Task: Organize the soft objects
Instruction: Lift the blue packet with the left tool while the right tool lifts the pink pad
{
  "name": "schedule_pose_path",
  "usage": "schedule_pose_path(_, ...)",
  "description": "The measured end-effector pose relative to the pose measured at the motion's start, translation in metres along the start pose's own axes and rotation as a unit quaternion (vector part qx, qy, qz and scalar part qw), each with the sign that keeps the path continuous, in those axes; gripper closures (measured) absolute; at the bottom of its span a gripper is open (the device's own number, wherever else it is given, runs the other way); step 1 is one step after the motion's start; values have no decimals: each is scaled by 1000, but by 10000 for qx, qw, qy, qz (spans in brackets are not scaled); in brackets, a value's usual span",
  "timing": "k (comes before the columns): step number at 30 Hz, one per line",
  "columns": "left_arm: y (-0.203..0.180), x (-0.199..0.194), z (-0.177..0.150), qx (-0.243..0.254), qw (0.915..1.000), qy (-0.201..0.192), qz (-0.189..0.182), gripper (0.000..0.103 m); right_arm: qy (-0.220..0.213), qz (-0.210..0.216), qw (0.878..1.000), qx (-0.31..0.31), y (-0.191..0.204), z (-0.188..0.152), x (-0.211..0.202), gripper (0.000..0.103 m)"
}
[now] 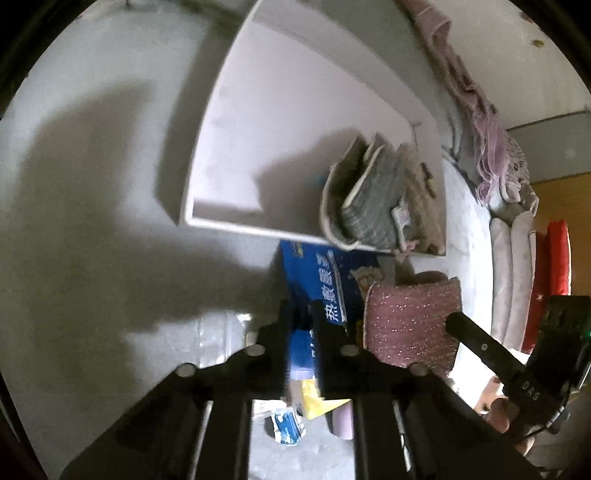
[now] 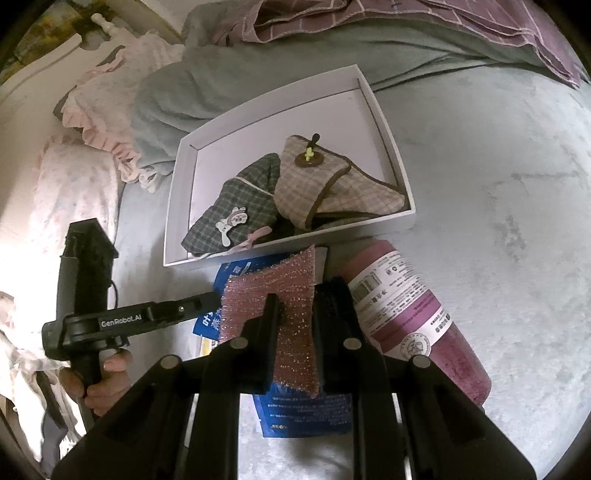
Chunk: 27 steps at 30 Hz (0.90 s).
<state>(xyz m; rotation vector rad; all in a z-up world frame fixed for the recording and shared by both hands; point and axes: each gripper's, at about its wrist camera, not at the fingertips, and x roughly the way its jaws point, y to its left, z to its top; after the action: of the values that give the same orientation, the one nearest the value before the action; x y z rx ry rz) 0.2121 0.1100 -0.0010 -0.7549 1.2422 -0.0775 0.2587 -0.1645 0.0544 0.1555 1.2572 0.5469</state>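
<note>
A pink glittery sponge [image 2: 273, 273] stands on edge between the pads of my right gripper [image 2: 301, 295], which is shut on it. Under it lies a blue printed packet [image 2: 303, 413]. My left gripper [image 1: 301, 310] is closed on that blue packet [image 1: 317, 269], pinching its edge; in the right wrist view the left gripper [image 2: 210, 297] comes in from the left. The right gripper [image 1: 452, 319] shows beside the sponge [image 1: 406, 325]. Just beyond stands a white shallow box [image 2: 177, 206] holding folded plaid cloths, green [image 2: 243, 199] and pink [image 2: 332, 184].
A pink rolled cloth with a white label [image 2: 406, 321] lies right of the sponge on the grey bed cover [image 2: 498, 184]. Pillows [image 2: 74, 192], a pale blanket [image 2: 221, 74] and a purple quilt [image 2: 443, 22] crowd the far side. A person's hand [image 2: 107, 373] grips the left handle.
</note>
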Motion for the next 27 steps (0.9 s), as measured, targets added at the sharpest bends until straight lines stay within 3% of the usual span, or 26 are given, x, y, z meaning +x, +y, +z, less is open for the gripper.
schedule_pose_path(9, -22, -43, -11, 380, 9972, -647, -67, 101, -113, 127, 9999, -28, 2, -2, -9, 84)
schedule_pose_path(18, -38, -84, -24, 798, 9871, -1285, -530, 103, -342, 322, 9988, -100, 12, -7, -28, 84)
schedule_pose_path(20, -36, -91, -25, 840, 9832, -1458, -701, 103, -399, 405, 9983, -110, 14, -7, -31, 84)
schedule_pose_path(27, -29, -99, -19, 933, 9573, -2447, -1222, 103, -994, 586, 9933, 34, 14, -5, -47, 89)
